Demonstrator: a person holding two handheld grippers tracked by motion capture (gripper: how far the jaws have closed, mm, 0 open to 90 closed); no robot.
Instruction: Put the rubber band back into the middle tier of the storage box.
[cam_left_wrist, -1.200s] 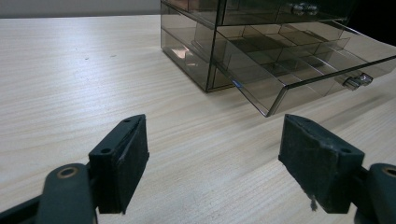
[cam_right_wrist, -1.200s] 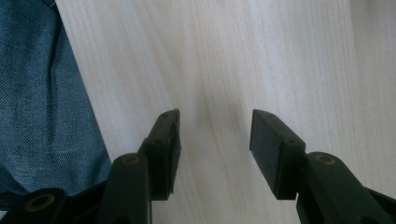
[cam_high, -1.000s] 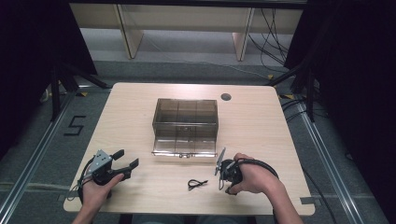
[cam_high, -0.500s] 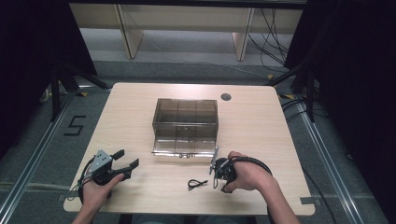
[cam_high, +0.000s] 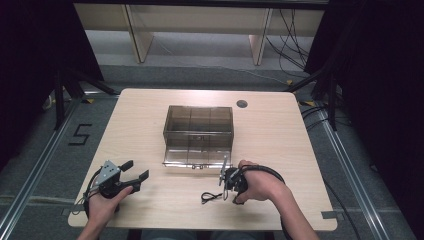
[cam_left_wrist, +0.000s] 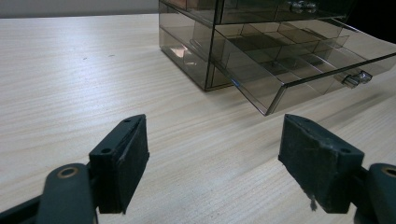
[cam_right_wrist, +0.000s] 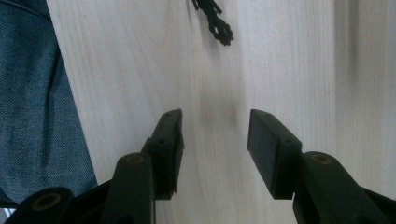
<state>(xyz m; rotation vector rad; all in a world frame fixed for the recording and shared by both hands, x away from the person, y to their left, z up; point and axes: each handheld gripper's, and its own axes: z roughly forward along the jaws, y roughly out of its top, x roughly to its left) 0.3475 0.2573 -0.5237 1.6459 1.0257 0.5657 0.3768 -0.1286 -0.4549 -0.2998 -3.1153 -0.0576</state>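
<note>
A small black twisted cord (cam_high: 210, 197) lies on the wooden table (cam_high: 280, 145) near its front edge. My right gripper (cam_high: 223, 190) is just right of it and points at it. In the right gripper view the cord (cam_right_wrist: 215, 21) lies ahead of my right gripper (cam_right_wrist: 215, 140). Its jaws stand open with only bare wood between them, and they have just been closing a little. A smoky clear drawer box (cam_high: 199, 122) stands mid-table with its bottom drawer (cam_high: 195, 157) pulled out. My left gripper (cam_high: 138, 169) rests open at the front left, facing the box (cam_left_wrist: 196, 42) and the drawer (cam_left_wrist: 289, 70).
A round cable hole (cam_high: 242, 104) sits in the table behind the box. The person's blue trouser leg (cam_right_wrist: 37, 116) shows past the table's front edge. Dark curtains and stand legs flank the table, and a "5" mark (cam_high: 80, 135) is on the floor to the left.
The right hand has edged left toward the black cord and turned its gripper more toward it. The left gripper has stayed put.
</note>
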